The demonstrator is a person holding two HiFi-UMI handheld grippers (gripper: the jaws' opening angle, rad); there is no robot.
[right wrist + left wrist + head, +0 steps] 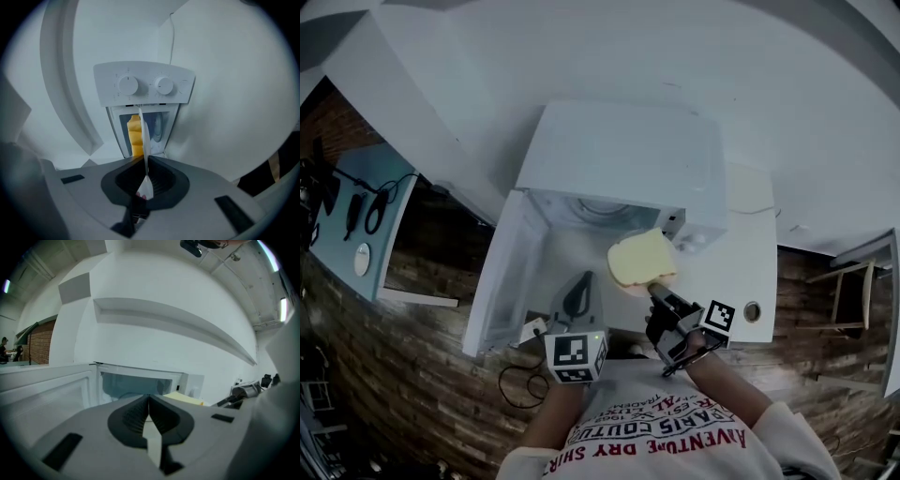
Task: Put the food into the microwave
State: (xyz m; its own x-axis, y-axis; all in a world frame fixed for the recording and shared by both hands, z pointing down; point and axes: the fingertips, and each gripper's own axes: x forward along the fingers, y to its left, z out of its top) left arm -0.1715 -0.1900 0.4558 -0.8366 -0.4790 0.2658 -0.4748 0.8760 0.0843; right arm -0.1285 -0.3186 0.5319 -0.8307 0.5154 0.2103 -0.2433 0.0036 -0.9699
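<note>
The white microwave (619,159) stands on a white counter with its door (502,281) swung open to the left. My right gripper (661,292) is shut on the rim of a white plate (628,281) carrying pale yellow food (642,258), held just in front of the open cavity. In the right gripper view the plate (145,136) shows edge-on between the jaws, the food (135,136) on its left, and two knobs (127,85) behind. My left gripper (578,291) is shut and empty, close to the door. The left gripper (149,397) faces the cavity (133,385).
The counter (750,272) runs on to the right of the microwave, with a small round thing (752,310) near its front edge. A black cable (520,384) lies below. A wooden frame (844,281) stands far right, a teal panel (366,216) far left.
</note>
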